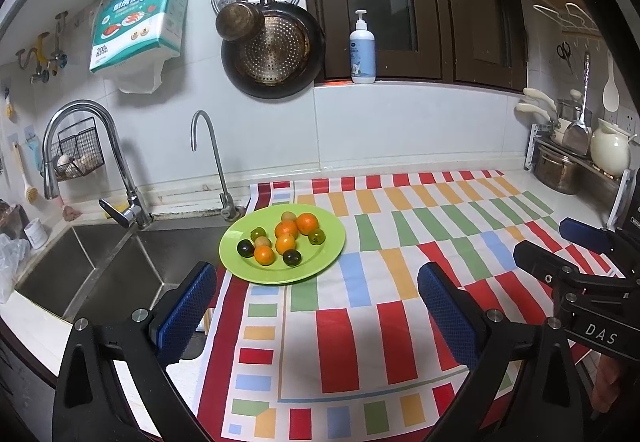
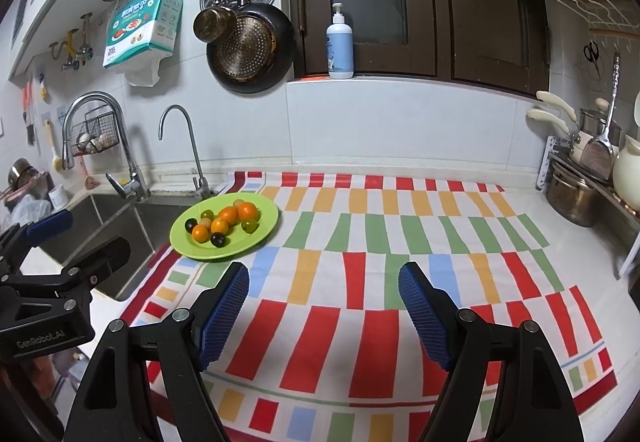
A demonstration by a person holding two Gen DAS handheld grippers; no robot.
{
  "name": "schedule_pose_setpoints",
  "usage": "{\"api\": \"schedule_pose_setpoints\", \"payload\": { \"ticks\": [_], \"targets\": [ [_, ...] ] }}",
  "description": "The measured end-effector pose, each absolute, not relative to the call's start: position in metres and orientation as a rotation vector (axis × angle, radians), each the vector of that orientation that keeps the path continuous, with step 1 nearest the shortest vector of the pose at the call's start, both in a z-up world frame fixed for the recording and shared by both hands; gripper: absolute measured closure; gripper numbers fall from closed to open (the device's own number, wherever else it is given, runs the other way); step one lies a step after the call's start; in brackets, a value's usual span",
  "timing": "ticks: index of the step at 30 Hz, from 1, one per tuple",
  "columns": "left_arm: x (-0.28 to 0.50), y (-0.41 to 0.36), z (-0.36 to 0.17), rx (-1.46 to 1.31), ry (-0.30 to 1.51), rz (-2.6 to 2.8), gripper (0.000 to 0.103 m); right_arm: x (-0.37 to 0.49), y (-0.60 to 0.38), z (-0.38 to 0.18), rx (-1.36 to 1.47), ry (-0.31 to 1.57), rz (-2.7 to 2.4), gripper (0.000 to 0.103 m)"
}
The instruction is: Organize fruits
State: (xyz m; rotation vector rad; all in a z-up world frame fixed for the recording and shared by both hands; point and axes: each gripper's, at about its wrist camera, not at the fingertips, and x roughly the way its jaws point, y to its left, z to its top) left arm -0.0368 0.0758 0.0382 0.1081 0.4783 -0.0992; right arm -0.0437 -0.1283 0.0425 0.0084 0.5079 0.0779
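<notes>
Left wrist view: your fruits [image 1: 285, 239] (orange, dark and greenish ones) sit piled on the green plate [image 1: 332, 242], which lies on the striped cloth [image 1: 400, 242] just beside the sink [image 1: 120, 266]. Short of the plate, your left gripper [image 1: 316, 306] gapes wide and empty; your right gripper [image 2: 324, 306] also stands open, holding nothing.

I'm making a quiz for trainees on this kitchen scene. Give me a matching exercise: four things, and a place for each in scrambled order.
Things:
1. green plate
2. pump bottle
3. frying pan
4. cream jug

Places:
A. hanging on the tiled wall
B. on the rack at the counter's right end
C. on the striped cloth beside the sink
D. on the window ledge

Pairs: 1-C, 2-D, 3-A, 4-B
</notes>
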Motion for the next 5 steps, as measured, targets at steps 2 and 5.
{"api": "schedule_pose_setpoints", "payload": {
  "ticks": [2, 5],
  "targets": [
    [-0.0355, 0.0765, 0.0376, 0.11, 0.48, -0.099, 0.001, -0.0435, -0.1291, 0.0424, 0.008, 0.51, 0.078, 0.025],
    [-0.034, 0.0767, 0.0368, 0.111, 0.486, -0.103, 0.001, -0.0412, -0.1288, 0.0414, 0.008, 0.513, 0.077, 0.025]
  ]
}}
